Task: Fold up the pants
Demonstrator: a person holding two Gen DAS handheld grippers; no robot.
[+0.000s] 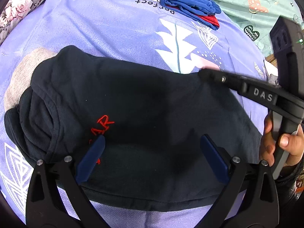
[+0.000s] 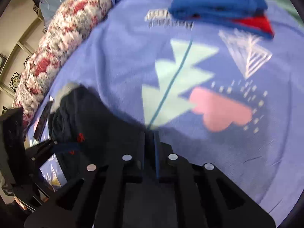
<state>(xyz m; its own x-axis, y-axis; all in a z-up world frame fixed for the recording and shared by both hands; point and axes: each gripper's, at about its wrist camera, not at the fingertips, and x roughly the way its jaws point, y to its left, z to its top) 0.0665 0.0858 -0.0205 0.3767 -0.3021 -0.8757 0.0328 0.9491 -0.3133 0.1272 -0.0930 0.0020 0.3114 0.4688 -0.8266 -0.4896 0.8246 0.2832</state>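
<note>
Dark navy pants [image 1: 142, 114] with red embroidered letters lie folded across the purple bedsheet [image 1: 95, 28], waistband bunched at the left. My left gripper [image 1: 152, 152] is open, its blue pads [image 1: 91, 155] spread just above the pants' near part. My right gripper [image 1: 204, 74] reaches in from the right and is shut on the pants' far right edge. In the blurred right wrist view my right gripper [image 2: 150, 134] has its jaws together on the dark cloth [image 2: 106, 125].
A folded blue and red garment [image 1: 190, 1] lies at the far side, also seen in the right wrist view [image 2: 218, 3]. A floral bolster [image 2: 62, 43] runs along the left. A beige cloth [image 1: 22, 72] lies under the pants' left end. A mint sheet [image 1: 256, 9] covers the far right.
</note>
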